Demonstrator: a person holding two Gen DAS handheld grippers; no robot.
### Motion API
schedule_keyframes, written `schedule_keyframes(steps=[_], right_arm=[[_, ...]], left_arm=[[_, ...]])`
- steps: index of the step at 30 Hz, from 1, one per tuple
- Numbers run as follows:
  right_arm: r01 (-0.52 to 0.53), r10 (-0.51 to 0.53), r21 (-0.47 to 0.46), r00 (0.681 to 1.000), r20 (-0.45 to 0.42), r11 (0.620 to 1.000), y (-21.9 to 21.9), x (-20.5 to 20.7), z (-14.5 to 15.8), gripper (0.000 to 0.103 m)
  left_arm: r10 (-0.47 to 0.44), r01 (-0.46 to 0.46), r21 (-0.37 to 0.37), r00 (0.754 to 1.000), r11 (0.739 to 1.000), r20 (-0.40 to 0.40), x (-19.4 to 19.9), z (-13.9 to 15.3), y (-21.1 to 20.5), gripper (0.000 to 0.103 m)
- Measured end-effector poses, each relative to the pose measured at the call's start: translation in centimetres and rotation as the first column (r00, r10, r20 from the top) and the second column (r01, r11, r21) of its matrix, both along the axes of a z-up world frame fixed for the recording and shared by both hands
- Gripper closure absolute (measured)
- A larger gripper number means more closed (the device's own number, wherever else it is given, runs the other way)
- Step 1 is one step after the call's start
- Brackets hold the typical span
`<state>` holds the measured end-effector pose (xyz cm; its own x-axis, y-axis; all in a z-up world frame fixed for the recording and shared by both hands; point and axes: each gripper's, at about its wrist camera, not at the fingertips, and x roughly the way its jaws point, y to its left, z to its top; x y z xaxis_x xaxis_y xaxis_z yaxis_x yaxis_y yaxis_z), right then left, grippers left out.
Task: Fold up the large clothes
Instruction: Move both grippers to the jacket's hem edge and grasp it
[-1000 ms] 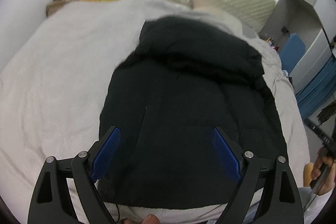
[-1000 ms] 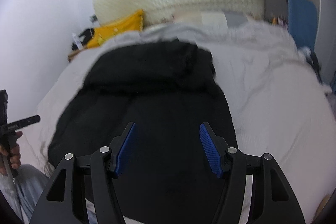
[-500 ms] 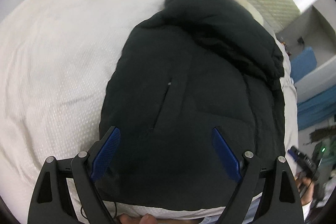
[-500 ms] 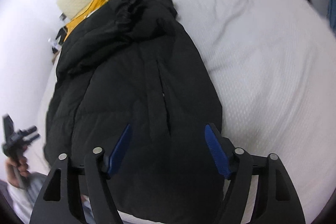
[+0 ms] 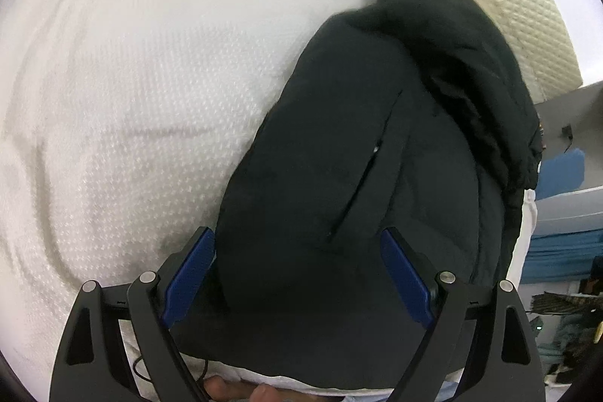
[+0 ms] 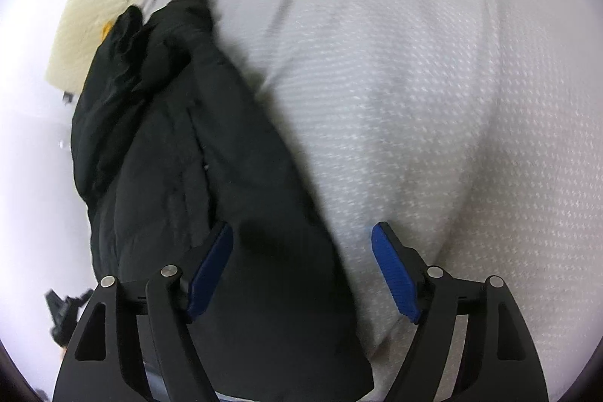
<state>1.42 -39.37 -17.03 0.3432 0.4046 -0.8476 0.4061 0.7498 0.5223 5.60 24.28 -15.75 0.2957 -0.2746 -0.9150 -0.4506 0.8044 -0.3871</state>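
A white, dimple-textured bed cover point(image 5: 143, 108) fills the left of the left wrist view; on it, toward the right, lies a black padded hooded jacket point(image 5: 377, 176), lengthwise, hood bunched at the far end near a cream quilted headboard point(image 5: 520, 6); the left gripper point(image 5: 297, 270) hangs above the jacket's near hem with its blue pads spread wide, gripping nothing; fingertips point(image 5: 233, 390) of a person's hand show at the bottom edge. In the right wrist view the same jacket point(image 6: 196, 157) runs down the left side and the cover point(image 6: 433, 100) spreads to the right; the right gripper point(image 6: 301, 274) has just been opening its jaws, which now stand well apart over the jacket's right edge, one pad above black fabric, the other above the cover, clasping nothing.
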Motion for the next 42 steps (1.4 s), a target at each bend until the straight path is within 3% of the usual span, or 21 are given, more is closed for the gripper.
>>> schedule_keyframes(steps=[7,11,14,18,22,28,29,33,37,40,42], right_arm=[[-0.031,0.039,0.125,0.997,-0.066,0.992,-0.2,0.3,-2.0,0.019],[-0.041,0.051,0.169,0.997,-0.052,0.985,-0.2,0.3,-2.1,0.019],[-0.072,0.078,0.186,0.997,-0.026,0.980,0.2,0.4,-1.6,0.018],[-0.113,0.113,0.218,0.994,0.012,0.969,1.1,0.7,-0.9,0.018],[-0.176,0.152,0.321,0.983,0.100,0.931,2.7,1.1,-0.1,0.018],[-0.280,0.231,0.304,0.955,0.188,0.911,4.2,1.2,1.7,0.018],[-0.282,0.229,0.311,0.953,0.196,0.907,4.0,1.2,1.7,0.018],[-0.249,0.201,0.319,0.964,0.176,0.915,3.7,1.5,0.9,0.018],[-0.187,0.167,0.285,0.982,0.091,0.940,2.6,1.0,-0.5,0.018],[-0.119,0.122,0.298,0.992,0.009,0.947,1.8,0.7,-2.3,0.019],[-0.117,0.123,0.312,0.992,0.001,0.943,1.8,0.8,-2.6,0.019]], left_arm=[[0.050,-0.052,-0.009,0.993,0.999,-0.103,1.0,-2.7,1.4,0.013],[0.019,-0.038,-0.123,0.988,0.992,-0.152,1.8,-4.7,1.6,0.013],[-0.013,-0.020,-0.226,0.990,0.974,-0.141,2.0,-5.0,1.5,0.013],[-0.041,0.012,-0.299,0.995,0.954,-0.092,2.1,-4.3,1.0,0.013],[-0.078,0.069,-0.317,0.997,0.946,-0.015,2.1,-3.1,0.5,0.013],[-0.143,0.192,-0.405,0.979,0.894,0.149,1.8,-0.2,-1.4,0.013],[-0.139,0.190,-0.402,0.978,0.896,0.153,1.7,-0.1,-1.4,0.013],[-0.103,0.109,-0.367,0.994,0.924,0.036,2.0,-2.1,-1.0,0.014],[-0.072,0.036,-0.301,0.992,0.953,-0.107,2.2,-4.8,-0.2,0.014],[-0.080,0.040,-0.330,0.991,0.943,-0.109,2.5,-5.3,-0.2,0.015],[-0.117,0.082,-0.388,0.991,0.918,-0.069,2.9,-5.1,-1.2,0.016]])
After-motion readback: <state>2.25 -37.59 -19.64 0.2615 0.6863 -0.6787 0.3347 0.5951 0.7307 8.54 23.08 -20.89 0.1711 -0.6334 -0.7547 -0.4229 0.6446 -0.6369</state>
